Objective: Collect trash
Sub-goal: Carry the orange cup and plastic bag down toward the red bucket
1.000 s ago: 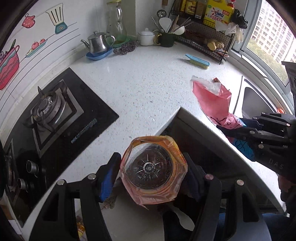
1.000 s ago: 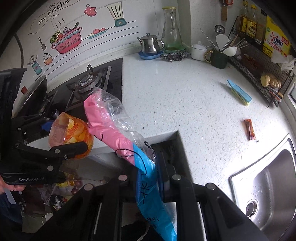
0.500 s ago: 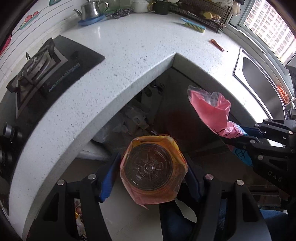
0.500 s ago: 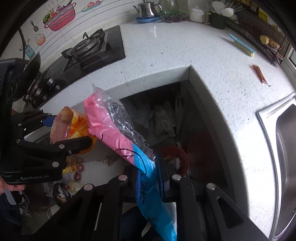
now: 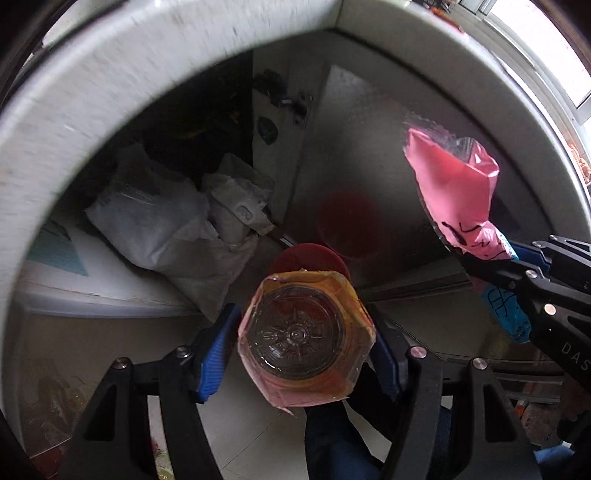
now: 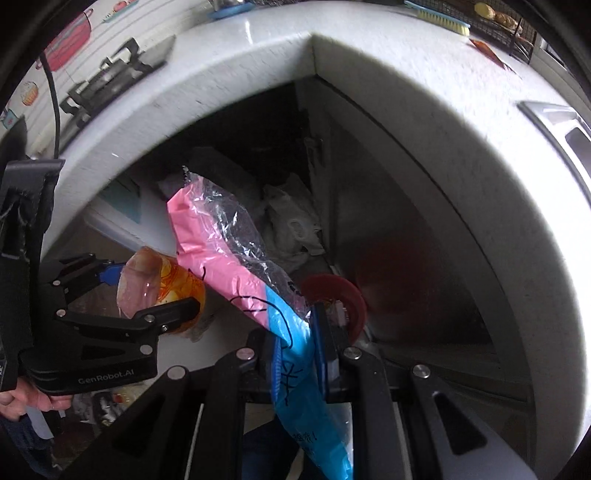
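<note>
The white speckled counter [image 5: 122, 74] arches over both views, and everything else sits under or beside its inner corner; on its top, far left in the right wrist view, lies the black gas stove [image 6: 110, 77], and at the far right the rim of the steel sink [image 6: 550, 122]; a blue brush [image 6: 436, 14] lies near the back edge. Under the counter the cupboard stands open and dark; grey-white plastic bags [image 5: 159, 229] are heaped on a pale shelf inside it, left of the corner; to their right a shiny metal panel [image 5: 373, 177] closes off the space and shows a dull red reflection. Below the corner, just in front of the panel, sits a red round bin [image 6: 343, 295]; only part of its rim shows, the rest hidden behind the held trash.

The left gripper [image 5: 306, 343] stands fairly wide, its blue pads [image 5: 214, 358] pressed on either side of a clear orange plastic cup [image 5: 306, 332], seen end-on, which covers much of the bin; in the right wrist view a hand [image 6: 22, 398] grasps this tool at the lower left. The right gripper [image 6: 299, 354] is nearly closed, pinching a pink and blue plastic wrapper [image 6: 229, 254]; the wrapper's pink end rises up and left across the cupboard opening, its blue end hangs down between the fingers; it reaches above and just left of the bin.
</note>
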Motion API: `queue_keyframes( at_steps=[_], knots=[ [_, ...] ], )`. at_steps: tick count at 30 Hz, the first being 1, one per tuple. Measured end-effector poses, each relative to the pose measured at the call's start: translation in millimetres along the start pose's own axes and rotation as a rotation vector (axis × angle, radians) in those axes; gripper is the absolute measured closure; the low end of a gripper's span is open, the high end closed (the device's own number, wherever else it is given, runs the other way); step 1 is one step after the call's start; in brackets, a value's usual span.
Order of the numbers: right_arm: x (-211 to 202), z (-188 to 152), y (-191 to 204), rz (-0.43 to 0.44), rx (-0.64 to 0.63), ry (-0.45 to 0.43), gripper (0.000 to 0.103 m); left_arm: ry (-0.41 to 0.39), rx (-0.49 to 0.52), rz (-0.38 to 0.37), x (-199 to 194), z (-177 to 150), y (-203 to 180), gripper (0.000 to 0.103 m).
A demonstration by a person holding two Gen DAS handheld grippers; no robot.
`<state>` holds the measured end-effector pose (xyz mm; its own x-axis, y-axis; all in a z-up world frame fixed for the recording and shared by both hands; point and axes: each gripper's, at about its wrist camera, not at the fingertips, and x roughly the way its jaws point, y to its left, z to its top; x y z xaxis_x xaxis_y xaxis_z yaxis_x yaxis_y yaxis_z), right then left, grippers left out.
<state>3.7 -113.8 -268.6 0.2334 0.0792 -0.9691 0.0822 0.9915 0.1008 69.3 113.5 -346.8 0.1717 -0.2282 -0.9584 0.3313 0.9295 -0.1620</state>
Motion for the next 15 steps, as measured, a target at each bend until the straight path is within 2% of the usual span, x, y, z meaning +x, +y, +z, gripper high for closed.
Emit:
queue_keyframes(
  at_steps=[8,15],
  knots=[
    [60.1,-8.2,-29.9,-0.028,0.048,0.017,0.089,0.02,0.003,-0.032,65.0,1.3,-5.4,0.039],
    [62.1,-19.3,-40.6,-0.058,0.069,-0.038,0.089,0.021,0.064,-0.061,89.9,7.4,-17.3,0.038]
  ],
)
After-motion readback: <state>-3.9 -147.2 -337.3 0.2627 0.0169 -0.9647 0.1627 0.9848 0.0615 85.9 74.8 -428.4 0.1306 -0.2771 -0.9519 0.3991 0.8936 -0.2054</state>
